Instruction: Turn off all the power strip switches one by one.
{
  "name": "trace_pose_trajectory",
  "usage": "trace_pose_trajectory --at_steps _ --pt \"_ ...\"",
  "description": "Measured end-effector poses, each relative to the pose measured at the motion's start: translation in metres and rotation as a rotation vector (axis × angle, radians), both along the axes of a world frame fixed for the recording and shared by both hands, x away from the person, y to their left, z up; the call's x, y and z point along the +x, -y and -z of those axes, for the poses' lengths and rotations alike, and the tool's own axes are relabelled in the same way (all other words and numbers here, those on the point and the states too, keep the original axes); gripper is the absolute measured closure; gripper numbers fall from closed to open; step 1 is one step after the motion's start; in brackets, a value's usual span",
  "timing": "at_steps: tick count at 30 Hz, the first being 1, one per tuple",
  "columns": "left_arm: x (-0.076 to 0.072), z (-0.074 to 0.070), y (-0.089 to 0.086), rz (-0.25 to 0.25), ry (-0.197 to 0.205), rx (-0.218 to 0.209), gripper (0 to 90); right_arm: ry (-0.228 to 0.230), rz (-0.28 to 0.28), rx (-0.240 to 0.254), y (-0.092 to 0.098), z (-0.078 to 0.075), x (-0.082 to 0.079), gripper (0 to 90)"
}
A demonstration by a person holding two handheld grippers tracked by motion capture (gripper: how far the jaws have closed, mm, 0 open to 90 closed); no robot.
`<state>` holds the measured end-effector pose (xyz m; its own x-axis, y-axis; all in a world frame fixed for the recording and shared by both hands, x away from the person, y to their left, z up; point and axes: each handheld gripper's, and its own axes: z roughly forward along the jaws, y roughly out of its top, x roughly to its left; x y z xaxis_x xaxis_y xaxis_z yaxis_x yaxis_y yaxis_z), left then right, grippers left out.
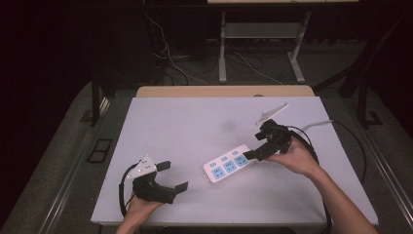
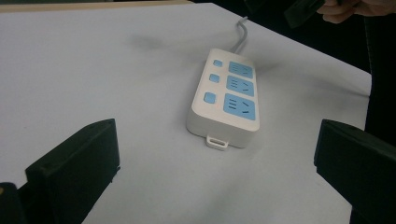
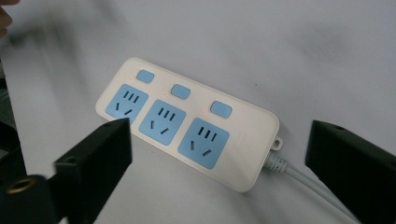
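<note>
Near the right edge of the bench, the right gripper (image 1: pixel 253 153) hovers with jaws spread over the power strip (image 1: pixel 228 165); the left gripper (image 1: pixel 174 176), also spread, rests near the front edge.

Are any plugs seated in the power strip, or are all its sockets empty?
Empty. All three blue sockets on the power strip show bare slots, with nothing plugged in; the right tool is open near its cord end.

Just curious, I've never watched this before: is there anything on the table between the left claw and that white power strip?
No. In the high view, only bare table lies between the left claw and the power strip; the left gripper view shows the same bare stretch.
</note>
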<state>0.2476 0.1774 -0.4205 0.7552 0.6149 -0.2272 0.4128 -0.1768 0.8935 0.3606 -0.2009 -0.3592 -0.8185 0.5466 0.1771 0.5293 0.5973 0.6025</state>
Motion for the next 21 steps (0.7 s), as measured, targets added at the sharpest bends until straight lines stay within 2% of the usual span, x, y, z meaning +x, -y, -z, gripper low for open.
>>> trace_pose_trajectory --at_steps 1,3,7,12,21 --pt "0.0 0.0 0.0 0.0 0.0 -0.001 0.0 -0.005 -0.003 -0.002 -0.001 0.0 0.001 15.5" --pt "0.0 0.0 0.0 0.002 0.0 0.001 0.0 -0.009 0.0 0.003 -0.003 0.001 0.002 16.5" --pt "0.0 0.0 0.0 0.002 0.0 0.001 0.0 -0.006 0.015 -0.01 -0.007 0.004 0.004 32.4" --pt "0.0 0.0 0.0 0.002 0.0 -0.001 0.0 -0.007 0.032 -0.004 -0.008 0.005 0.007 49.2" --pt "0.0 0.0 0.0 0.002 0.001 -0.002 0.0 -0.038 0.072 0.054 -0.008 0.007 0.014 67.4"
